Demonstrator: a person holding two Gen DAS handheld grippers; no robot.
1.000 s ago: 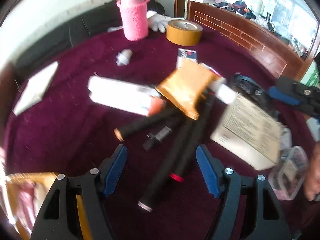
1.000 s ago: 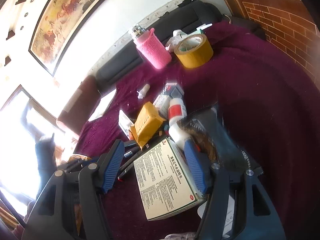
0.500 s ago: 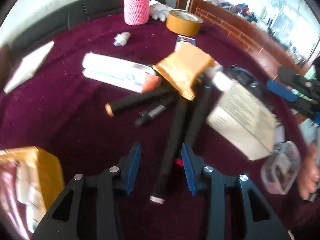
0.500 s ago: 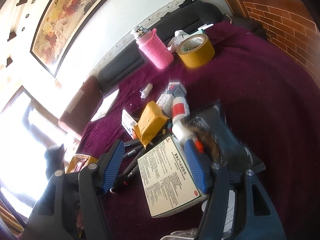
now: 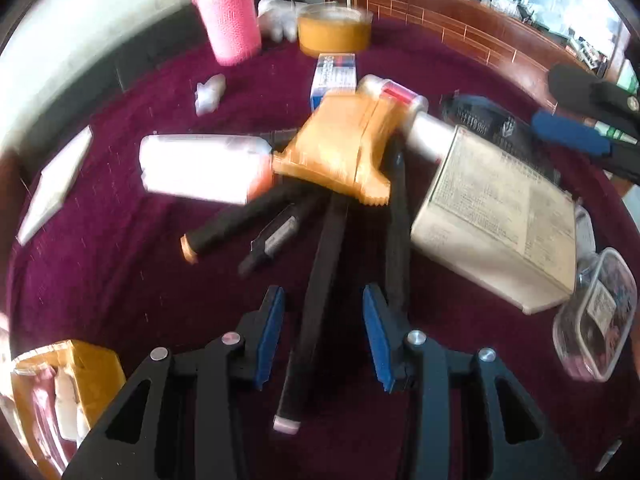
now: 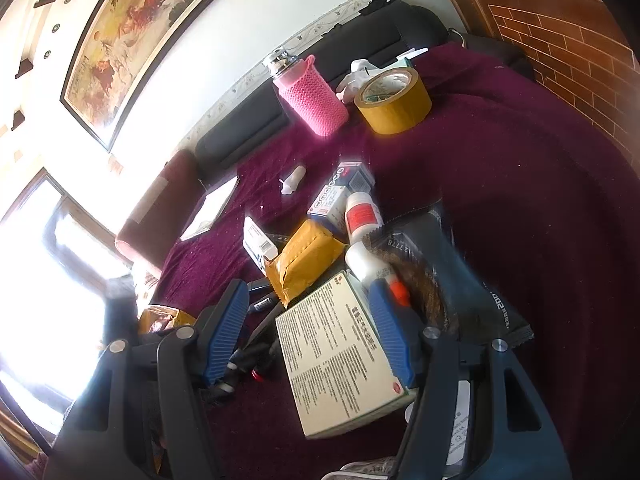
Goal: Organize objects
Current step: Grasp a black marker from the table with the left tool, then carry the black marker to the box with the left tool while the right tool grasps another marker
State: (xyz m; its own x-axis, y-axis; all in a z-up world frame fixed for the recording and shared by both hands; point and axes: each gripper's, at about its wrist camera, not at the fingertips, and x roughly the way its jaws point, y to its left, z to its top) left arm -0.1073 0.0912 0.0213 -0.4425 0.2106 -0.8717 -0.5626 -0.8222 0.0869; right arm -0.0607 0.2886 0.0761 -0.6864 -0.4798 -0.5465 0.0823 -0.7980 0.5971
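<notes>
Black marker (image 5: 316, 312) with the pale end cap lies on the maroon counter (image 5: 120, 280) right between my left gripper (image 5: 323, 334) jaws, which are narrow with gaps still showing either side. My right gripper (image 6: 308, 332) jaws sit fairly wide around the printed medicine box (image 6: 340, 356); can't tell if they're pressing it.

A long black pen (image 5: 320, 292) is seen between the blue pads (image 5: 272, 332) of the left gripper (image 5: 324, 336), with gaps on both sides. Its far end is hidden under an orange packet (image 5: 340, 148). More pens are spread out beside it on the purple cloth (image 5: 120, 264). A white box (image 5: 496, 216) is seen on the right. A pink bottle (image 5: 232, 20) and a tape roll (image 5: 334, 32) are set at the back.
</notes>
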